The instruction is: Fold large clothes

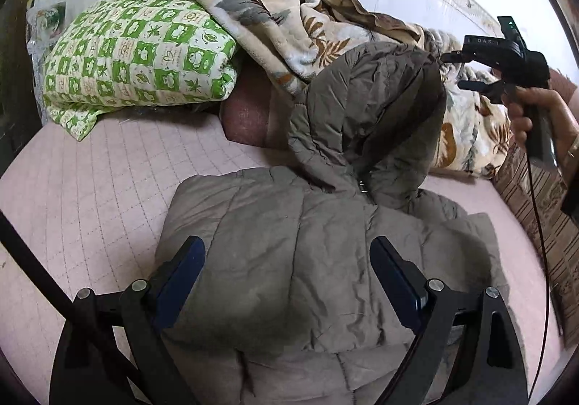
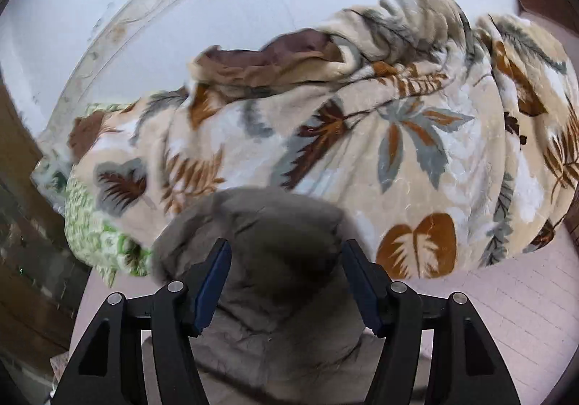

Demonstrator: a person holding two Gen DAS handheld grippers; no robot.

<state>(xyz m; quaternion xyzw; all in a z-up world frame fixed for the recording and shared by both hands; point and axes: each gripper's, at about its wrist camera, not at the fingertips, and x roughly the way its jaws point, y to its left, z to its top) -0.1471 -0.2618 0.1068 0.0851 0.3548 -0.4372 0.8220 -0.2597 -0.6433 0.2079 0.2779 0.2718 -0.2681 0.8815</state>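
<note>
A grey-olive puffer jacket (image 1: 296,260) lies on the pink quilted bed sheet (image 1: 90,195). Its hood (image 1: 372,115) stands up against the bedding behind it. My left gripper (image 1: 286,240) hovers open just above the jacket's body, one finger on each side, with nothing pinched. A hand holds my right gripper (image 1: 454,71) at the hood's upper right edge, jaws apart. In the right wrist view the hood (image 2: 275,224) shows blurred beyond and between that gripper's (image 2: 286,246) fingers, and the pads do not press on it.
A leaf-print fleece blanket (image 2: 398,137) is heaped behind the hood along the white wall. A green-and-white checked quilt (image 1: 137,54) sits folded at the back left, with a brownish pillow (image 1: 249,115) beside it. A striped cloth (image 1: 542,209) runs down the bed's right edge.
</note>
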